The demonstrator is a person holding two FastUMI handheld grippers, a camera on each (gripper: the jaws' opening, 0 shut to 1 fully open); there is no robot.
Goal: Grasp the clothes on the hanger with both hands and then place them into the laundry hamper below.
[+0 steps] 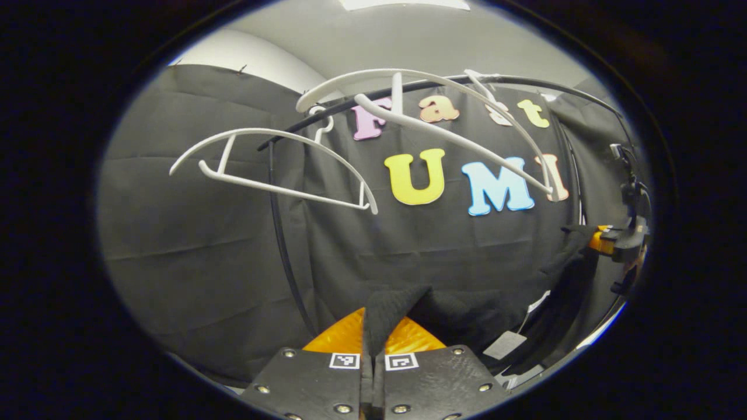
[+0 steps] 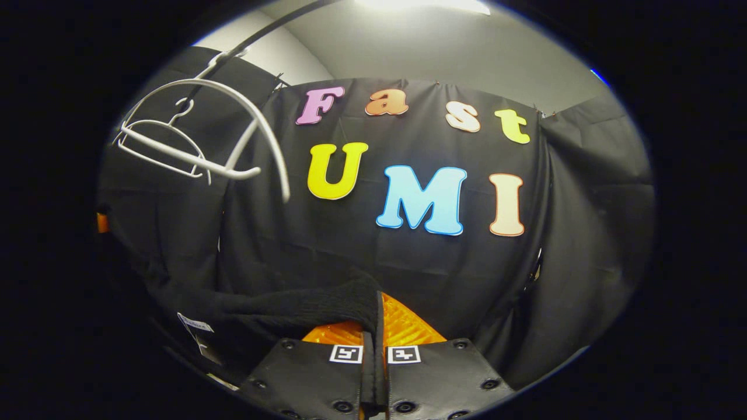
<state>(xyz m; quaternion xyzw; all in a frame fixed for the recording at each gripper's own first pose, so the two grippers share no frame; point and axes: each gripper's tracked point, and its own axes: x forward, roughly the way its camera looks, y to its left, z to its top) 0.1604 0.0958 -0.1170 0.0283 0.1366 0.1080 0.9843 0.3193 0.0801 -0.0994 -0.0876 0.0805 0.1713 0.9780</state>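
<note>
The black knit garment point(image 1: 461, 318) looks soft, light and floppy, so each gripper, left gripper point(image 1: 373, 350) and right gripper point(image 2: 376, 335), pinches one edge tight between closed jaws.

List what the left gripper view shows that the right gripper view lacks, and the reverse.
Left gripper view: the left gripper clamped on the black garment, the rack's upright pole, and the right gripper farther off at the garment's other end. Right gripper view: the right gripper close up, clamped on the garment. Both: two white hangers, bare on the black rail.
</note>
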